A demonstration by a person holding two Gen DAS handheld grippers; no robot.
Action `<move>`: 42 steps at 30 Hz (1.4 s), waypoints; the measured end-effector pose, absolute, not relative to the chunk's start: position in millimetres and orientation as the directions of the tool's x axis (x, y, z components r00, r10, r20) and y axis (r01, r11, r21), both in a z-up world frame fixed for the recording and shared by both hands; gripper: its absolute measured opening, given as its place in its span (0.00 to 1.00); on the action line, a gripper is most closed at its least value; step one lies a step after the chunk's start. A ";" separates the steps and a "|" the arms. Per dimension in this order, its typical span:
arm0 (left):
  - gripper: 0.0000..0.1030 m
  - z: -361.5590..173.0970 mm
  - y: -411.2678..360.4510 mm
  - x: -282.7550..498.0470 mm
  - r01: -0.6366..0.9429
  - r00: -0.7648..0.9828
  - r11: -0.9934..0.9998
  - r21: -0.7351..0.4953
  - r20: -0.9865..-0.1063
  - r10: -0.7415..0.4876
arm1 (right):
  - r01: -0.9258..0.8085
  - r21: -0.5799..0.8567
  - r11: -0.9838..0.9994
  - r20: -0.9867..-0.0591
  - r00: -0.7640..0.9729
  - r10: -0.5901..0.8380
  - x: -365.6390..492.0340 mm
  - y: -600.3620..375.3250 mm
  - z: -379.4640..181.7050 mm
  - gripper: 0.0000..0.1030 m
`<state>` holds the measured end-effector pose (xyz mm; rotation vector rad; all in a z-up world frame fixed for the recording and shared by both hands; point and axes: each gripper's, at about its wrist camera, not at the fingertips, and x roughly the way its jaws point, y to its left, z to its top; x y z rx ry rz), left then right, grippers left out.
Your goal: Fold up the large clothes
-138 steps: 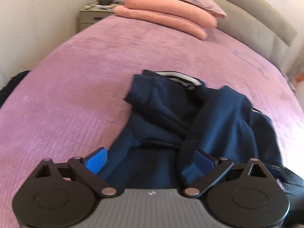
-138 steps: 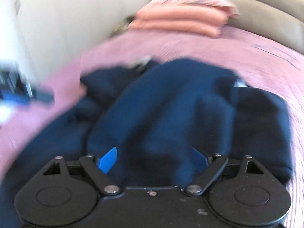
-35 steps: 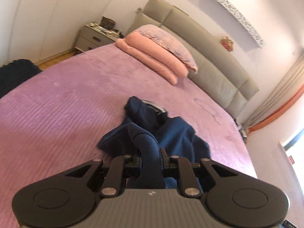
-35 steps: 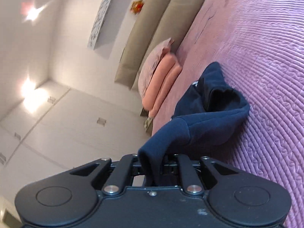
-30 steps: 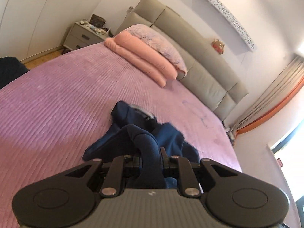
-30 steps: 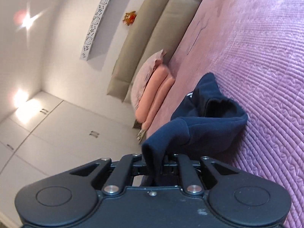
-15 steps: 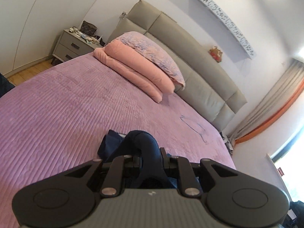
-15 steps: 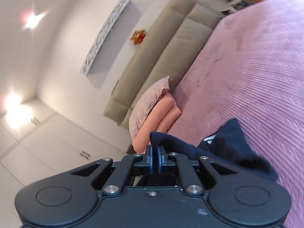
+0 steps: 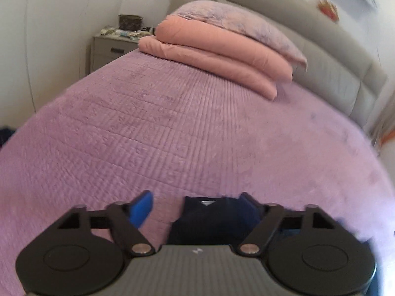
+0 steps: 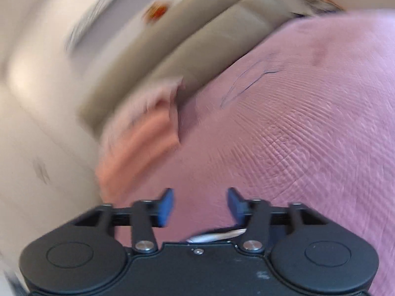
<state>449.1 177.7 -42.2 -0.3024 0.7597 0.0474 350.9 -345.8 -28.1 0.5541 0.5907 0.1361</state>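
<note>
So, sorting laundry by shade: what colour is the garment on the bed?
Dark navy blue garment, clearest in the left wrist view.

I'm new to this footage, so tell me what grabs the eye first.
The ribbed purple bedspread fills both views. At its head, by the beige padded headboard, lies a folded salmon-pink quilt under a lilac pillow. Close to the left gripper, open, lies a dark navy garment; the right gripper is open too.

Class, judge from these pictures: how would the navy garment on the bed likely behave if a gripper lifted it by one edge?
Probably floppy: the navy garment lies bunched on the purple bedspread. Likely to sag and unfold, since nothing stiff shows. Weight is hard to judge; little is visible.
</note>
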 end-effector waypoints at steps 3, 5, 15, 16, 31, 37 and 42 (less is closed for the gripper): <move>0.95 -65.9 181.5 450.9 -0.058 0.693 0.968 -0.246 -0.707 -0.138 | -0.029 0.402 0.915 -0.586 0.760 0.282 357.0 -333.9 -58.0 0.74; 0.95 -83.7 183.4 453.6 -0.018 0.652 0.966 -0.258 -0.736 -0.184 | -0.013 0.364 0.931 -0.631 0.732 0.257 354.0 -332.1 -76.4 0.75; 0.13 -78.5 169.6 428.6 0.020 0.846 0.954 -0.299 -0.504 -0.176 | -0.126 0.282 0.951 -0.384 0.894 0.232 304.1 -308.5 -54.4 0.12; 0.13 -74.6 175.9 421.8 0.013 0.880 0.941 -0.339 -0.442 -0.172 | -0.117 0.282 0.952 -0.346 0.914 0.214 303.9 -309.5 -45.5 0.12; 0.91 -103.4 201.0 422.4 -0.079 0.730 0.932 -0.354 -0.657 -0.187 | 0.040 0.451 0.892 -0.545 0.803 0.240 320.6 -349.0 -75.3 0.75; 0.95 -106.7 222.8 334.6 -0.023 0.620 0.917 -0.399 -0.725 -0.300 | 0.007 0.627 0.779 -0.542 0.722 0.430 227.5 -367.7 -71.5 0.75; 0.91 -130.0 218.9 302.4 -0.051 0.581 0.909 -0.414 -0.752 -0.310 | 0.033 0.526 0.850 -0.667 0.636 0.388 186.4 -338.7 -97.4 0.76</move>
